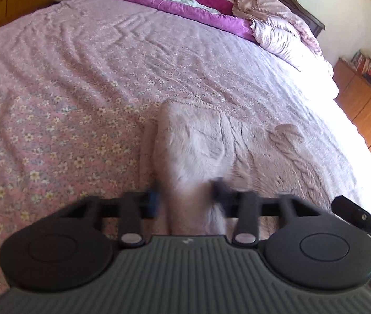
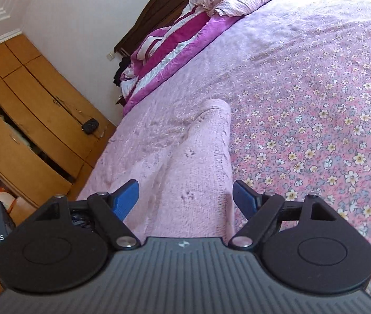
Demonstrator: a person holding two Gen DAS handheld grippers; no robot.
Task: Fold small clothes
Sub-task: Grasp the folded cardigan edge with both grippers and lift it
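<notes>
Left tongs point(image 1: 189, 193): clenched on a bunched edge of the fluffy pink garment point(image 1: 198, 141), fabric pinched between the fingers; view blurred. Right tongs point(image 2: 185, 196): released, fingers spread wide either side of a raised fold of the same garment point(image 2: 198, 157), pads not pressing it. Garment lies on the floral bedsheet point(image 2: 316, 130), partly flat, one long ridge running away from the tongs. Beyond: striped quilt point(image 2: 164, 52), pillows, wardrobe. Judged step: securing both edges before a fold. Next move calls for the right tongs to close on the ridge, then both to lift together
</notes>
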